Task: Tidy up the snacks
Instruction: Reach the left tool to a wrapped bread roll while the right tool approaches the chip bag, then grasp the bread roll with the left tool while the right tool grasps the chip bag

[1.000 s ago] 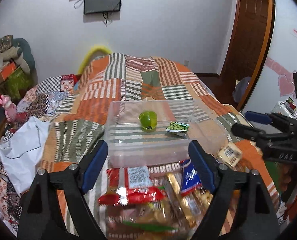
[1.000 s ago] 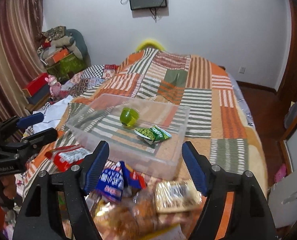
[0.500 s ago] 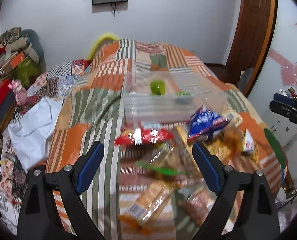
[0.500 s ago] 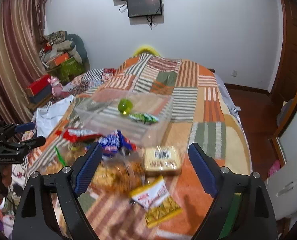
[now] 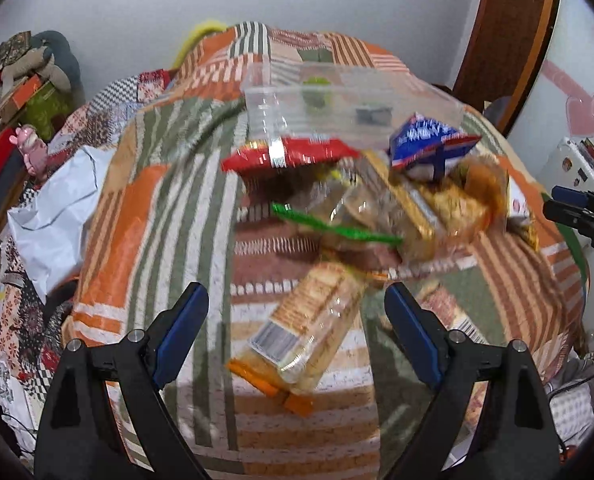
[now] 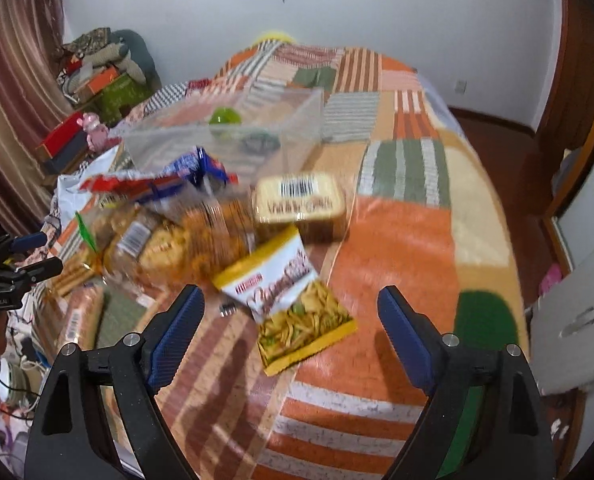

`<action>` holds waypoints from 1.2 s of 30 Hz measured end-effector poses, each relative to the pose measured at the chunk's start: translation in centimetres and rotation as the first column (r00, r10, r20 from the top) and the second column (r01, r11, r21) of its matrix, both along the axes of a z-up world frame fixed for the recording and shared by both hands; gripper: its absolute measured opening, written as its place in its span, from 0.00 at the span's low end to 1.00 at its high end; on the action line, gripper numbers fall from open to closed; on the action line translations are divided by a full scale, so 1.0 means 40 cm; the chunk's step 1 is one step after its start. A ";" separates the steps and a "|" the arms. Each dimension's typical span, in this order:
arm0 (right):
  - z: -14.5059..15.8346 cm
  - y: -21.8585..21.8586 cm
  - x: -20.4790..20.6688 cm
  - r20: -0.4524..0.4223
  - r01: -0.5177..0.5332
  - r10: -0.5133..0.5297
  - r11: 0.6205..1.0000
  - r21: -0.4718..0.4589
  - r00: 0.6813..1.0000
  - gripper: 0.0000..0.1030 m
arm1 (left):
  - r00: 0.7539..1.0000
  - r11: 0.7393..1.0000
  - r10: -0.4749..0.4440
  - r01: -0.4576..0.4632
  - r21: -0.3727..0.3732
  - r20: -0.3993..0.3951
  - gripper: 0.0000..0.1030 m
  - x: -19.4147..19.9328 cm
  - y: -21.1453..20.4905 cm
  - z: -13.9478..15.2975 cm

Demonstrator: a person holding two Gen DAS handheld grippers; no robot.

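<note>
A clear plastic bin [image 5: 349,104] sits on the patchwork bed and holds a green cup [image 6: 225,116] and a small green packet. In front of it lies a pile of snacks: a red packet [image 5: 289,156], a blue packet [image 5: 429,140], clear biscuit bags [image 5: 397,212] and a long cracker pack [image 5: 309,324]. My left gripper [image 5: 297,336] is open and empty above the cracker pack. In the right wrist view a yellow-white chip bag [image 6: 289,296] and a barcoded cake pack [image 6: 301,208] lie ahead of my right gripper [image 6: 291,328], which is open and empty.
The bed [image 6: 413,240] drops off on the right to a wooden floor [image 6: 529,184]. A white sheet [image 5: 53,216] and stacked boxes [image 6: 63,144] lie on the left side. A white appliance [image 6: 577,320] stands at the right. Each gripper shows in the other's view.
Both grippers have pulled back from the bin toward the foot of the bed. The snack pile now lies ahead of the fingers. Both stay open.
</note>
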State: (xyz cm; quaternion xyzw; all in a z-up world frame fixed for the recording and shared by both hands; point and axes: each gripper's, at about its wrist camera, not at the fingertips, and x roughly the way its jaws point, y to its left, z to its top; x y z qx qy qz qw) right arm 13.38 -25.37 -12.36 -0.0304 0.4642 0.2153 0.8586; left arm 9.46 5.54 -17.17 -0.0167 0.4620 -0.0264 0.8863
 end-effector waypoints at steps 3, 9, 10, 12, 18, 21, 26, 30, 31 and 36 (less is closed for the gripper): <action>-0.023 0.009 -0.001 -0.021 -0.013 0.012 1.000 -0.023 1.000 0.84 | 1.000 1.000 -0.005 0.004 -0.016 -0.031 0.88 0.005 -0.004 -0.032; -0.049 0.021 0.010 -0.040 -0.015 0.013 0.999 -0.050 0.999 0.84 | 0.998 1.000 -0.005 0.004 -0.026 -0.065 0.86 0.017 0.004 -0.073; -0.052 0.022 0.012 -0.042 -0.014 0.011 0.999 -0.050 0.999 0.84 | 0.998 1.000 -0.004 0.002 -0.029 -0.068 0.81 0.017 0.006 -0.078; -0.058 0.020 0.018 -0.048 -0.012 0.010 0.999 -0.044 0.999 0.84 | 0.997 0.999 -0.001 -0.003 -0.047 -0.076 0.75 0.018 0.014 -0.089; -0.073 0.014 0.029 -0.070 0.005 -0.006 1.000 -0.004 0.998 0.78 | 0.999 0.998 -0.004 0.001 -0.061 -0.052 0.54 0.015 0.018 -0.085; -0.069 0.020 0.022 -0.054 -0.012 0.011 1.000 -0.021 0.998 0.61 | 0.999 0.999 -0.026 0.024 -0.047 -0.044 0.38 0.010 0.008 -0.079; -0.060 0.021 0.014 -0.046 -0.030 0.030 1.000 -0.010 0.998 0.45 | 0.999 0.998 -0.014 0.012 -0.059 -0.036 0.34 0.002 0.006 -0.072; -0.045 0.018 0.003 -0.030 -0.037 0.037 0.999 -0.003 0.999 0.42 | 1.000 0.999 0.002 -0.003 -0.053 -0.014 0.33 -0.013 0.007 -0.052; -0.040 0.018 0.003 -0.026 -0.038 0.038 0.999 0.000 0.999 0.42 | 1.000 0.999 0.004 -0.005 -0.049 -0.005 0.33 -0.017 0.008 -0.045; -0.006 0.009 -0.008 0.010 -0.028 0.027 1.000 0.013 1.000 0.42 | 0.998 0.999 0.024 -0.021 -0.049 0.050 0.33 -0.037 0.020 0.009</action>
